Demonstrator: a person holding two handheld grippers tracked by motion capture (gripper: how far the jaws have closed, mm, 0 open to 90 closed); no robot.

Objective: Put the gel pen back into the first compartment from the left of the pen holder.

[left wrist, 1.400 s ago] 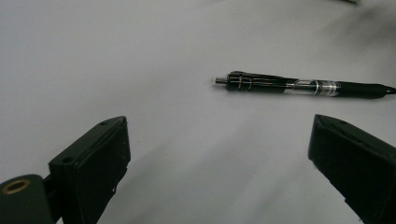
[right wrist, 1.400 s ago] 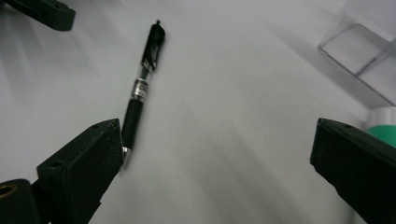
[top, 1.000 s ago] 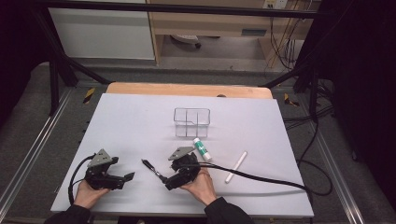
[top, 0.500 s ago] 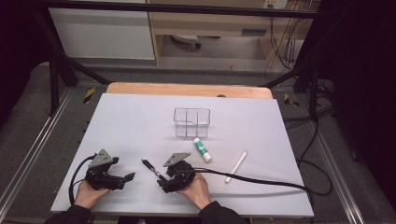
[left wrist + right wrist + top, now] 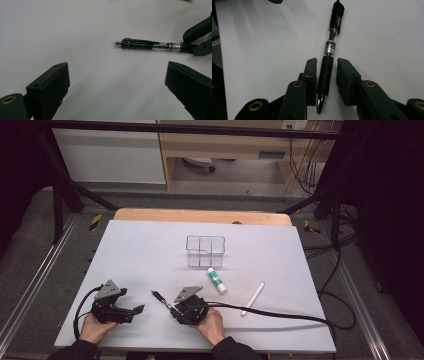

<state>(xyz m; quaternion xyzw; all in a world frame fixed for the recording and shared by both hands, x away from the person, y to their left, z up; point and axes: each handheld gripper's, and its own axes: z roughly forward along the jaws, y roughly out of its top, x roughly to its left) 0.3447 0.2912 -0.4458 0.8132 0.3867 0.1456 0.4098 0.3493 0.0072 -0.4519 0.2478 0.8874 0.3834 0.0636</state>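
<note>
Step in hand: the right claw (image 5: pixel 326 82) is taking hold of the pen (image 5: pixel 329 47), which lies flat on the white bench (image 5: pixel 150 250) near its front edge, between the two hands.
Right claw: its jaws have just been closing. They now stand either side of the pen's dark rubber grip, the left pad touching or nearly so, a narrow gap showing at the right pad; the pinch does not look finished.
Pen: its metal tip points back toward the claw, its clip end away; in the high view the pen (image 5: pixel 161 298) sticks out to the left of the right claw (image 5: pixel 172 307).
Left claw: the left claw (image 5: pixel 117 87) rests spread wide on the bench, holding nothing, with the pen ahead of it.
Next move: likely the last bit of squeeze onto the grip, then a lift. The pen is round and may roll or tilt if caught off-centre.
Nearby: a clear box (image 5: pixel 205 251), a glue stick (image 5: pixel 216 280) and a white stick (image 5: pixel 253 298) lie further back.
</note>
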